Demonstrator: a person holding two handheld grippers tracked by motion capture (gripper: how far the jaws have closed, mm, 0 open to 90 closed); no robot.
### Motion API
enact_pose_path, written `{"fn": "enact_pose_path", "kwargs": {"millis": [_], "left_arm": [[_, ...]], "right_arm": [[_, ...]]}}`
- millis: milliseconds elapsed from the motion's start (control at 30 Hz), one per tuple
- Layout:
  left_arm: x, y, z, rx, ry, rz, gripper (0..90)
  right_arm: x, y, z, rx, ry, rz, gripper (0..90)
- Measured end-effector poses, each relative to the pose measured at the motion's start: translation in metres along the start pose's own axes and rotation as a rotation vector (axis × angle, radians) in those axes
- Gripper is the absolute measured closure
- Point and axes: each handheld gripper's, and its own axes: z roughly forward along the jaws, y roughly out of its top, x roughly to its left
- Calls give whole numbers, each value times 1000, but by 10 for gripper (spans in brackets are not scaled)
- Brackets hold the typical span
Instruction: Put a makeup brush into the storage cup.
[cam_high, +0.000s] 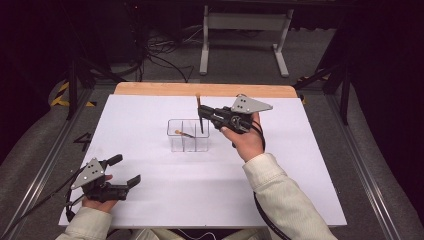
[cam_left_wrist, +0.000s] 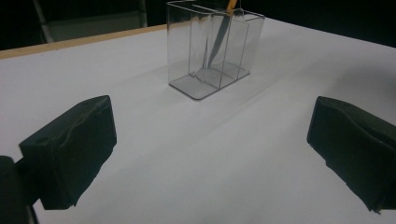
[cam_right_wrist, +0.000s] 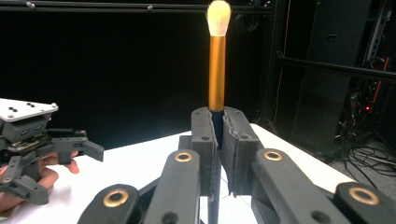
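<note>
A clear three-compartment organiser (cam_high: 189, 144) (cam_left_wrist: 187, 56) stands mid-table on the white sheet. Inside it leans one brush (cam_high: 183, 134) (cam_left_wrist: 217, 44) with a dark handle and a gold ferrule. My right gripper (cam_high: 202, 112) (cam_right_wrist: 219, 140) hovers at the organiser's back right, shut on a second brush (cam_high: 199, 103) (cam_right_wrist: 216, 70). That brush stands upright, white bristles and gold ferrule above the jaws, dark handle pointing down over the right compartment. My left gripper (cam_high: 126, 169) (cam_left_wrist: 210, 154) rests on the sheet at the front left, open with nothing between its jaws, and faces the organiser.
The white sheet (cam_high: 150, 200) covers the table, and a wooden edge (cam_high: 160, 89) shows along the back. Beyond it are a white table frame (cam_high: 245, 22) and floor cables (cam_high: 160, 55). Metal rails run along both sides.
</note>
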Motion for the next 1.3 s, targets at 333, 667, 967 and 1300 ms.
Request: {"fn": "enact_pose_path", "kwargs": {"millis": [333, 667, 967, 1300], "left_arm": [[0, 0, 0, -1, -1, -1, 19], [0, 0, 0, -5, -1, 0, 19], [0, 0, 0, -9, -2, -3, 19], [0, 0, 0, -6, -5, 6, 19]], "right_arm": [[0, 1, 12, -15, -13, -8, 838], [0, -6, 30, -18, -38, 0, 838], [1, -13, 41, -23, -45, 2, 837], [-6, -31, 45, -17, -68, 30, 837]]}}
